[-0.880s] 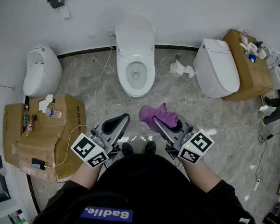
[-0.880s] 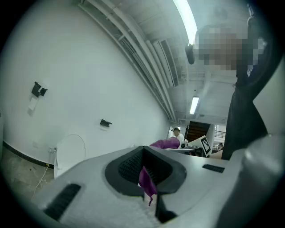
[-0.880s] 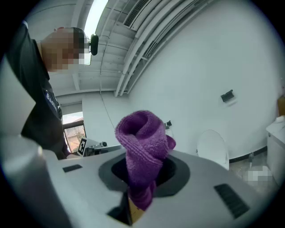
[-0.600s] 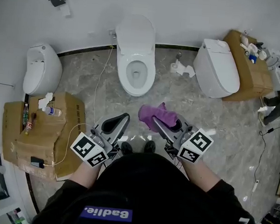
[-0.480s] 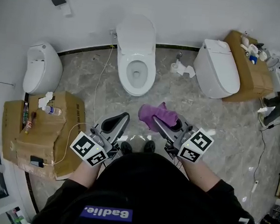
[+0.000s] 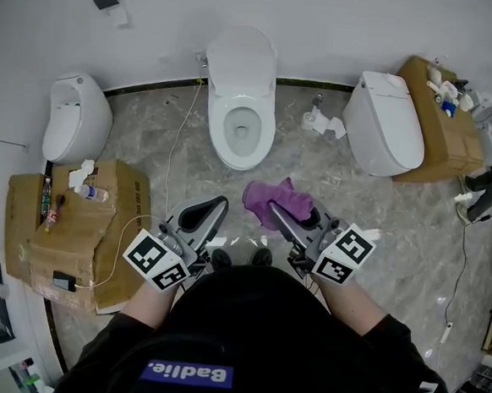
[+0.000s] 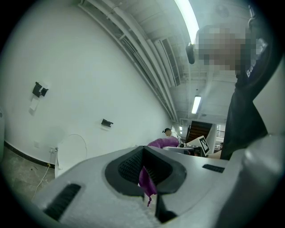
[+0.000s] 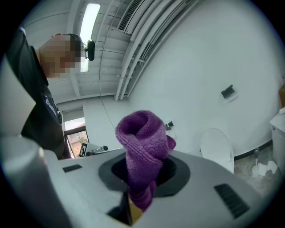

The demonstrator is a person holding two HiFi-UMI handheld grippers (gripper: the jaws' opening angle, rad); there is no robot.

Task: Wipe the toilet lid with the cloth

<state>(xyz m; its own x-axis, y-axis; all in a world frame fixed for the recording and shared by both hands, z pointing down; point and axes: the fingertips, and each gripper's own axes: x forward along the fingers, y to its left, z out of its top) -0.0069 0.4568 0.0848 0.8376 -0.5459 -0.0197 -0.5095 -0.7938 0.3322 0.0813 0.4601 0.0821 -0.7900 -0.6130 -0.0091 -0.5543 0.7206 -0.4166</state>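
The white toilet [image 6: 241,127] stands against the far wall with its lid [image 6: 242,62] raised and the bowl exposed. The lid also shows in the left gripper view [image 7: 71,153] and in the right gripper view [image 8: 217,149]. My right gripper [image 6: 285,215] is held level over the floor in front of the toilet, shut on a bunched purple cloth [image 6: 274,200] that sticks up from its jaws [image 8: 143,147]. My left gripper [image 6: 205,216] is beside it, shut. A small purple shred [image 7: 147,181] shows in the seam of its jaws.
A urinal [image 6: 78,119] hangs at the left, above an open cardboard box [image 6: 78,229] with a bottle. A second toilet [image 6: 384,119] with its lid down and another box [image 6: 445,122] are at the right. Toilet paper [image 6: 322,121] and a cable [image 6: 177,139] lie on the marble floor.
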